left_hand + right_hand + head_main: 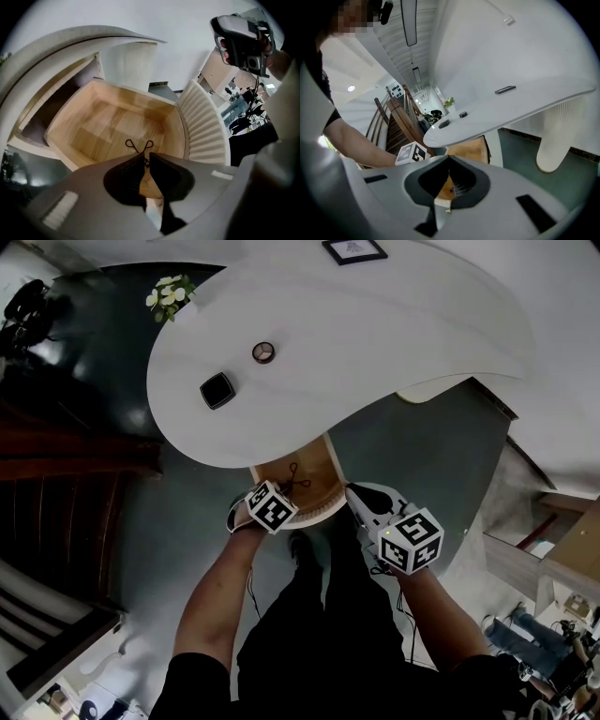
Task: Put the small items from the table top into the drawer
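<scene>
Person: black short-sleeved top (197, 688), black trousers (319, 634), dark shoe (300, 546).
Left tongs (145, 158): pale grey shell, black inner pads.
Right tongs (449, 164): same grey shell and black pads, with a black slot (530, 207) on the shell.
Each carries a white cube with black square markers: left cube (272, 507), right cube (413, 540).
Thin dark cable (410, 629) beside the right forearm.
</scene>
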The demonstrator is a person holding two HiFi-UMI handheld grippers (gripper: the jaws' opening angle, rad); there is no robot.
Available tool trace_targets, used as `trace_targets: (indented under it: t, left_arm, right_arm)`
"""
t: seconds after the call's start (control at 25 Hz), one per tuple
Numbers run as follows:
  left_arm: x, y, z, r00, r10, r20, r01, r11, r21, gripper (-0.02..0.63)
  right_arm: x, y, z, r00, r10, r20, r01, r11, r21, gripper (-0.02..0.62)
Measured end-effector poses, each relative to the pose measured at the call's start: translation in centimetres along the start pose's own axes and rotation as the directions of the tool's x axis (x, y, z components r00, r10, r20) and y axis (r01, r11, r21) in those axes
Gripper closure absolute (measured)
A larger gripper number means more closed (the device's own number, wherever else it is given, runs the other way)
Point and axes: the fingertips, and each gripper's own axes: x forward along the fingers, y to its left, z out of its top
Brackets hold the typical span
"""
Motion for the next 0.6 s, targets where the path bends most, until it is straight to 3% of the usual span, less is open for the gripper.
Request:
trace_targets:
  t: [0.32, 0.48, 0.6]
  left_arm:
    - [-5.3, 1.4, 1.4, 0.977, 0.115, 0.179, -0.099, 0.991, -0.095, 0.577]
    - [-9.0, 1.6, 1.5, 0.95, 0.149, 0.273, -0.106, 0.98, -0.166, 0.577]
    - [-12.0, 1.9, 1.5, 0.917, 0.193, 0.349, -0.122, 0.969, -0.214, 0.577]
  right_arm:
    - [-0.9, 2.2, 1.6, 1.0, -0.005, 0.007, 0.005, 0.999, -0.042, 0.583]
    - [-1.5, 4.4, 3.0, 1.0, -0.006, 0.018, 0.007, 0.997, -0.074, 0.583]
    - [-1.9, 6.3, 3.8, 1.0, -0.007, 0.028, 0.009, 0.995, -0.101, 0.583]
